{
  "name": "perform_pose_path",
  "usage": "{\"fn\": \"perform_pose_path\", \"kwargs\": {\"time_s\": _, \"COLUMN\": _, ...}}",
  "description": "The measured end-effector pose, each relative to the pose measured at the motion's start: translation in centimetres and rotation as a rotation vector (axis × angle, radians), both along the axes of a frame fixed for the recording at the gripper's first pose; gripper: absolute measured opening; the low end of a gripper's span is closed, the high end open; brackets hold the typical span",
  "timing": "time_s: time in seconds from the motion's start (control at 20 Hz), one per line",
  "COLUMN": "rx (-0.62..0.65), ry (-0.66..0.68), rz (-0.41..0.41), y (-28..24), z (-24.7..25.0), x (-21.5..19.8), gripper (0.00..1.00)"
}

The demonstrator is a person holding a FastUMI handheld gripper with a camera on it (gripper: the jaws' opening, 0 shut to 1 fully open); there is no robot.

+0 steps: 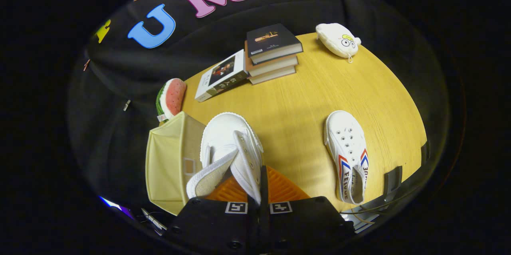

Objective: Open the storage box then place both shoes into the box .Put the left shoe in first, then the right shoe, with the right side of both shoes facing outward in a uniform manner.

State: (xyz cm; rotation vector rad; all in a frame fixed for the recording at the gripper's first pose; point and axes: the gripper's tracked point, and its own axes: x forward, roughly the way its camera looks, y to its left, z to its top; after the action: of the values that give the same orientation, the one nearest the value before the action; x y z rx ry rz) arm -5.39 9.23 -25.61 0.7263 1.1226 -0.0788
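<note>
Gripper view, hand-held gripper (257, 191) clamped on white shoe (231, 147) (beside storage box (167, 167)), bare table (295, 103) before second shoe (349, 155).

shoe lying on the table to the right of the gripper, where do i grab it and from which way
Grip one side wall of the heel opening on the second shoe, coming down from above: it lies flat on its sole on the table, opening up, heel nearest. The gripper is shut on the first shoe, beside the storage box.
</note>
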Motion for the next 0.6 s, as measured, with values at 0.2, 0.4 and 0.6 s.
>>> {"fn": "perform_pose_path", "kwargs": {"time_s": 0.2, "rx": 0.053, "ry": 0.012, "rz": 0.005, "y": 5.0, "z": 4.8, "x": 3.3, "gripper": 0.05}}
{"fn": "perform_pose_path", "kwargs": {"time_s": 0.4, "rx": 0.084, "ry": 0.103, "rz": 0.018, "y": 11.1, "z": 5.0, "x": 4.9, "gripper": 0.06}}
{"fn": "perform_pose_path", "kwargs": {"time_s": 0.6, "rx": 0.078, "ry": 0.192, "rz": 0.014, "y": 16.4, "z": 2.6, "x": 5.7, "gripper": 0.06}}
